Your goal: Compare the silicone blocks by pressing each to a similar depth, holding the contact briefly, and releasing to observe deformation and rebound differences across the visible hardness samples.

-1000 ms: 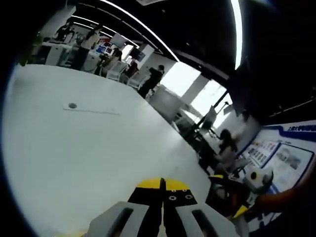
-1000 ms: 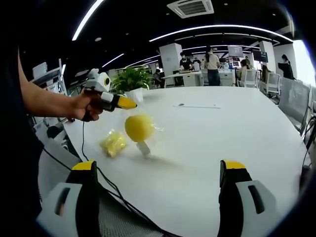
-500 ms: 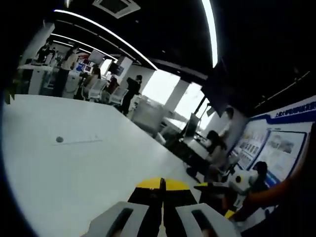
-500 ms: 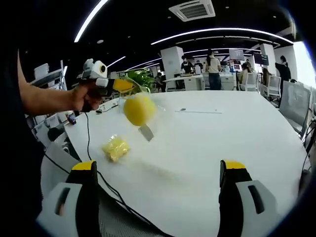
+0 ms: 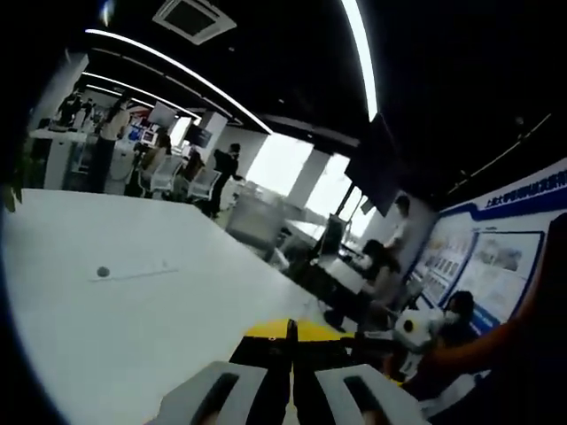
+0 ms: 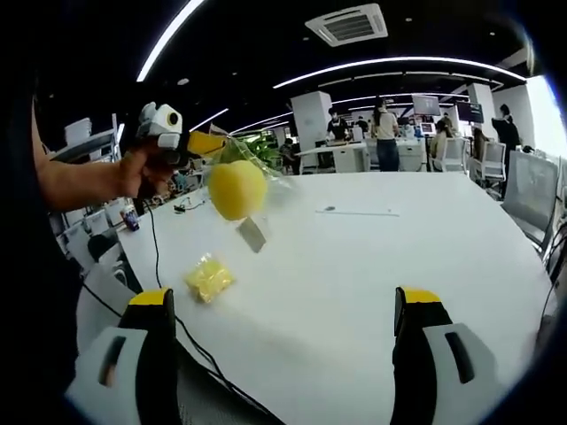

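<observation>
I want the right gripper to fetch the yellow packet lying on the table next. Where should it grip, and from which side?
Judging by its pose, grip the yellow packet across its narrower middle, coming straight down from above: it lies flat and low on the white table, so a side approach would scrape the tabletop. The right gripper is already open wide enough to straddle it.

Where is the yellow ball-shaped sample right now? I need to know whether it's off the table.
In the right gripper view the yellow ball-shaped sample hangs in clear wrap from the left claw, up left, above the bagged yellow block on the white table.
</observation>
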Available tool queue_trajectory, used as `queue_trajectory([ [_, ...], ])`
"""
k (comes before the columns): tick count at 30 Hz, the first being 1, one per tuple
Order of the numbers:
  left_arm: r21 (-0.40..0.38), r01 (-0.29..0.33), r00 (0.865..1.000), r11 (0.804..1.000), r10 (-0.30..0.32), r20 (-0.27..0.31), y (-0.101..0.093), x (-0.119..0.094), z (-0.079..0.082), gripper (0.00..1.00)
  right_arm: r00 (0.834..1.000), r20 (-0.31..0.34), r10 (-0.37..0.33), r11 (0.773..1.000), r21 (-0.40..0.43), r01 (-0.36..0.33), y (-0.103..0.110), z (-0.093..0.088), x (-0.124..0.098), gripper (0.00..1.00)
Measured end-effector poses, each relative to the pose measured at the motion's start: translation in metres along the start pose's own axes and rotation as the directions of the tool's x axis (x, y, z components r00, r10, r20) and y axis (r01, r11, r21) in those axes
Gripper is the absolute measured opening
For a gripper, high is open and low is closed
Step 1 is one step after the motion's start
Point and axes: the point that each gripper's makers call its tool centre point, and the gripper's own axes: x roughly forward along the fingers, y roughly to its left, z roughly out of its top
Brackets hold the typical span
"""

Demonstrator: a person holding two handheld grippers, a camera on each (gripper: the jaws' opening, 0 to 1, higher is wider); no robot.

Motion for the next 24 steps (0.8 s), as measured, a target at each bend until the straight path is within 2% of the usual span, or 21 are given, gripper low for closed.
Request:
queue_trajectory([
  [7, 0.007, 0.036, 0.999, 0.999, -0.036, 0.013, -0.017, -0.004, 0.013, 0.0, 1.0, 0.022, 0.009, 1.0, -0.014, -0.008, -0.003, 0.017, -0.002, 0.96],
  [12, 0.003, 0.053, 0.998, 0.999, -0.053, 0.034, -0.027, -0.007, 0.022, 0.0, 0.997, 0.057, 0.053, 0.997, -0.055, -0.05, -0.001, 0.045, -0.002, 0.96],
  [14, 0.002, 0.059, 0.998, 0.998, -0.059, 0.038, -0.032, -0.008, 0.024, 0.0, 0.989, 0.094, 0.112, 0.993, -0.047, -0.108, 0.007, 0.062, -0.001, 0.96],
  [18, 0.004, 0.076, 0.996, 0.997, -0.076, 0.039, -0.041, -0.01, 0.027, 0.0, 0.979, 0.1, 0.18, 0.981, -0.092, -0.171, 0.017, 0.083, 0.003, 0.96],
  [21, 0.0, 0.094, 0.995, 0.996, -0.094, 0.045, -0.05, -0.012, 0.03, 0.0, 0.973, 0.104, 0.208, 0.974, -0.108, -0.197, 0.022, 0.091, 0.008, 0.96],
  [24, 0.005, 0.107, 0.993, 0.994, -0.107, 0.042, -0.056, -0.013, 0.032, 0.0, 0.96, 0.118, 0.255, 0.963, -0.122, -0.241, 0.03, 0.099, 0.013, 0.96],
])
